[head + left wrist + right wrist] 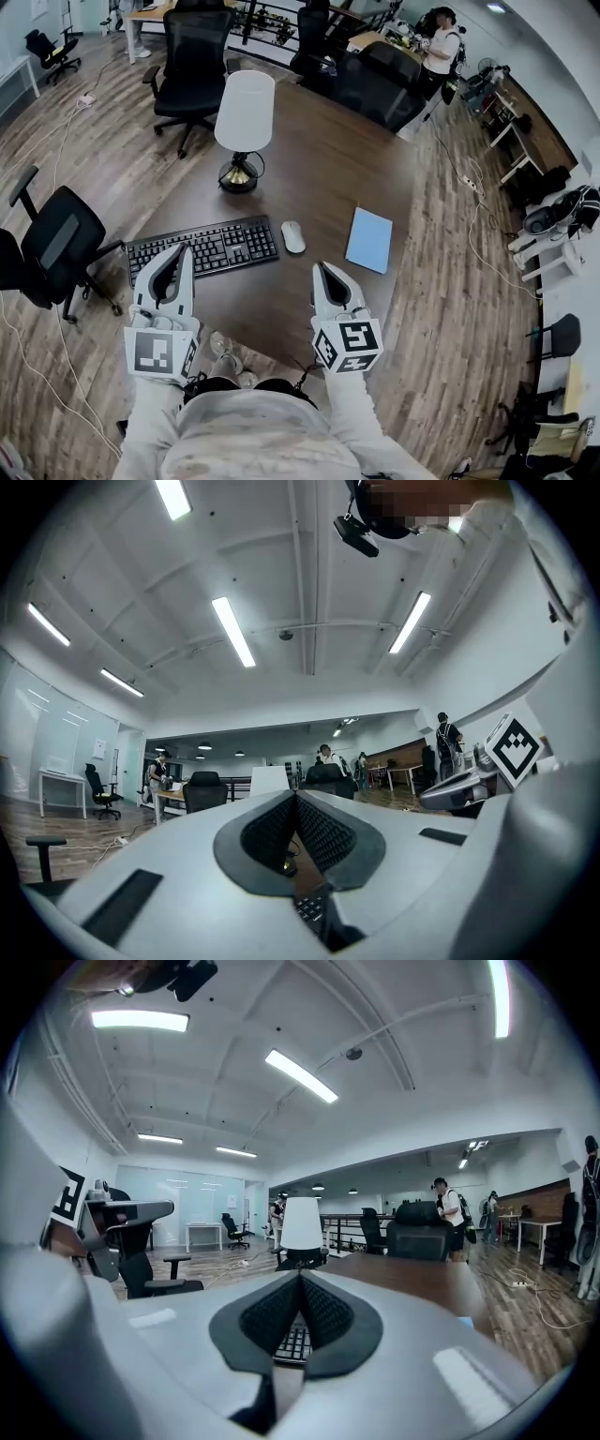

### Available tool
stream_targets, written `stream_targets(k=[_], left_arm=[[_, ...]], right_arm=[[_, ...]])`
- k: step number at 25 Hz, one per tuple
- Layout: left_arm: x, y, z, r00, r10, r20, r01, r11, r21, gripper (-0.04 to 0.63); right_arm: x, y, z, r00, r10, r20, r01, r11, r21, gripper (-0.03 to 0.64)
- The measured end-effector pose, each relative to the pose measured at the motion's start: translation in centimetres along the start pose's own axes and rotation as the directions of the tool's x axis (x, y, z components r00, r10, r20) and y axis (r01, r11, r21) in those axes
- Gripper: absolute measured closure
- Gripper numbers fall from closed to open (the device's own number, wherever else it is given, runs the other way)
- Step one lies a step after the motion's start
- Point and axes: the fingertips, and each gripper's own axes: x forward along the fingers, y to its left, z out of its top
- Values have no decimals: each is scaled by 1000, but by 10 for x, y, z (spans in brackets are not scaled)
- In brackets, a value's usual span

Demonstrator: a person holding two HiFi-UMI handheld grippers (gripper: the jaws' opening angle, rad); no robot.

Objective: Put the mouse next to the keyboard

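White lamp [245, 111] behind keyboard [203, 249], blue notebook [369, 239] beside mouse [293, 236]

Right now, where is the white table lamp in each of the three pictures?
Head view: table lamp upper centre, on the table beyond the keyboard.
Left gripper view: centre, just above the left claw.
Right gripper view: centre, above the right claw.
Shared landmark: the keyboard, glimpsed under both claws' tips.

Our right gripper [300, 1283] holds its jaws pressed pad to pad. Through the gap beneath them we glimpse the keyboard [292, 1342] on the table [412, 1279]; the lamp [302, 1224] stands toward the far edge, black chairs [418, 1232] beyond it.
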Motion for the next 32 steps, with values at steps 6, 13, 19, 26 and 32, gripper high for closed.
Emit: stream_targets(k=[6, 13, 19, 26, 32], left_arm=[[-11, -9, 6, 1000, 2, 15, -2, 1000, 4, 591], [-25, -18, 10, 1000, 5, 22, -6, 1000, 9, 591], [-33, -26, 16, 999, 6, 31, -7, 1000, 17, 591], [-41, -32, 22, 999, 6, 38, -7, 1000, 22, 591], [-44, -36, 19, 999, 12, 39, -13, 1000, 24, 591]], right_arm=[[-20, 2, 15, 999, -4, 52, 5, 1000, -12, 606], [-42, 3, 29, 994, -2, 106, 4, 1000, -21, 606], [-59, 3, 41, 989, 2, 151, 0, 1000, -16, 606], [-73, 5, 53, 984, -2, 177, 8, 999, -32, 606], [-77, 2, 52, 982, -5, 187, 12, 999, -35, 606]])
